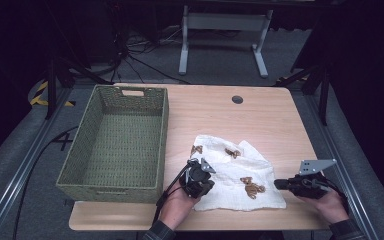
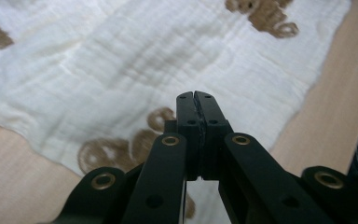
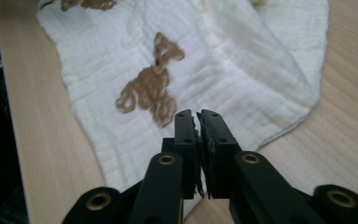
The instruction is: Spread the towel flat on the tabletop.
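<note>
Two grippers flank a white cloth (image 1: 232, 172) that lies rumpled on the near right part of the wooden desk (image 1: 270, 115). The cloth carries brown teddy-bear prints; no brand, label or writing can be read on it or anywhere else. The left gripper (image 1: 203, 184) sits at the cloth's left edge, just above the fabric, with its jaws pressed together and nothing between them, as the left gripper view shows (image 2: 196, 100). The right gripper (image 1: 279, 184) is held just off the cloth's right edge and points toward it, jaws likewise pressed together and empty (image 3: 196, 116); in its own view one bear print lies just ahead of the tips. A green woven basket (image 1: 130, 95) stands on the left part of the desk, near the cloth but apart from it.
</note>
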